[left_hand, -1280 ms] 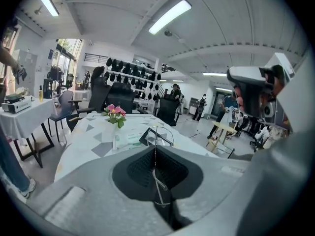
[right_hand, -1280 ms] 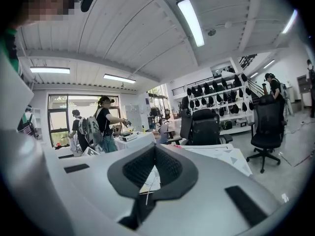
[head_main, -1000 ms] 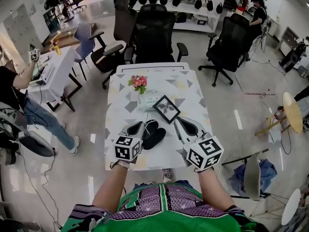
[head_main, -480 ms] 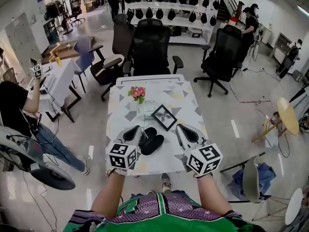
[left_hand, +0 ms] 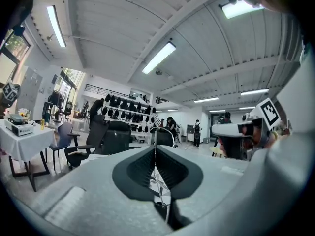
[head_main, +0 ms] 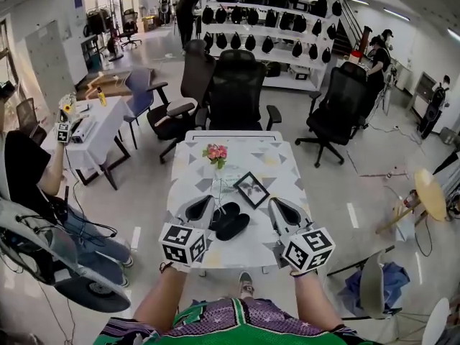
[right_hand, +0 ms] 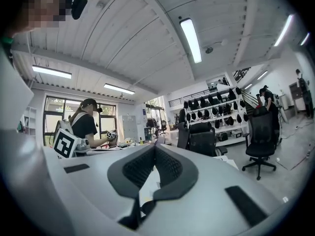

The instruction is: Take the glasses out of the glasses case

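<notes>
Now | left claw (head_main: pixel 208 200) and right claw (head_main: pixel 274 203) were closed, empty | case (head_main: pixel 231 221) looked light, rigid, smooth | best pinched at its rim; glasses probably fragile.

You face a white table (head_main: pixel 277 157) with a grey triangle pattern, set on a glossy pale floor (head_main: pixel 144 200). Behind it stand black office chairs (head_main: pixel 236 85), and past them white shelving (head_main: pixel 287 49) lined with dark rounded items. A cloth-covered side table (head_main: pixel 97 131) stands to your left and a small round wooden table (head_main: pixel 433 192) to your right. Overhead, strip lights (left_hand: pixel 158 58) cross the ribbed white ceiling (left_hand: pixel 108 28). Tall windows (right_hand: pixel 51 122) brighten one wall.
</notes>
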A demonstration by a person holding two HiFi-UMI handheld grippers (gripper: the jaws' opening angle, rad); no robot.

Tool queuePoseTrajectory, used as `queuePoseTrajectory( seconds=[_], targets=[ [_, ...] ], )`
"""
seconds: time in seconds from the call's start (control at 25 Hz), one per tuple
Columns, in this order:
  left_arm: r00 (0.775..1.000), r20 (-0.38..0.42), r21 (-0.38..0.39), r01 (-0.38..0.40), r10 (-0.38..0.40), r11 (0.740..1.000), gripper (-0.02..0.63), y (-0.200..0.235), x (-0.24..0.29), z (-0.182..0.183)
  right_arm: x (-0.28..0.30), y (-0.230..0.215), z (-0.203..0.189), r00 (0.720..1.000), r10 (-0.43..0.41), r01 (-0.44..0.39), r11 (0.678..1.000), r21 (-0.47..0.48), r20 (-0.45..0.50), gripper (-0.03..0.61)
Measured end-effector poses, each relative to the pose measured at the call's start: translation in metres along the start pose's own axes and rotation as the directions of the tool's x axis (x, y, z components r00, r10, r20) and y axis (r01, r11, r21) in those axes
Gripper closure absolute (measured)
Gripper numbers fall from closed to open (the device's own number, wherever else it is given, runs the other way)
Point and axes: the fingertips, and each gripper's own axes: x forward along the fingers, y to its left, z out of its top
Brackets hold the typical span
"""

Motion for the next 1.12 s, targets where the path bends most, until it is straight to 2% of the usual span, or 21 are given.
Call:
queuePoseTrajectory(
  seconds=[0.44,0.64,0.8,1.12],
  targets=[
    [0.993,0.122,0.046,-0.016,0.010,0.999,0.594,-0.019,-0.047,0.045,-0.019,0.013,0.023,0.998,0.000,0.000,1.000,-0.003,0.067,0.575],
    [0.988,0.152,0.064,-0.027,0.017,0.998,0.594,-0.019,-0.057,0.057,-0.023,0.011,0.029,0.996,-0.016,0.016,1.000,0.000,0.083,0.575],
    [0.984,0.174,0.066,-0.043,0.031,0.997,0.594,-0.013,-0.065,0.066,-0.024,0.007,0.032,0.994,-0.042,0.042,0.999,0.005,0.099,0.575],
    [0.975,0.208,0.072,-0.089,0.072,0.993,0.594,0.002,-0.071,0.079,-0.022,0.000,0.038,0.987,-0.102,0.109,0.993,-0.047,0.126,0.575]
  ],
)
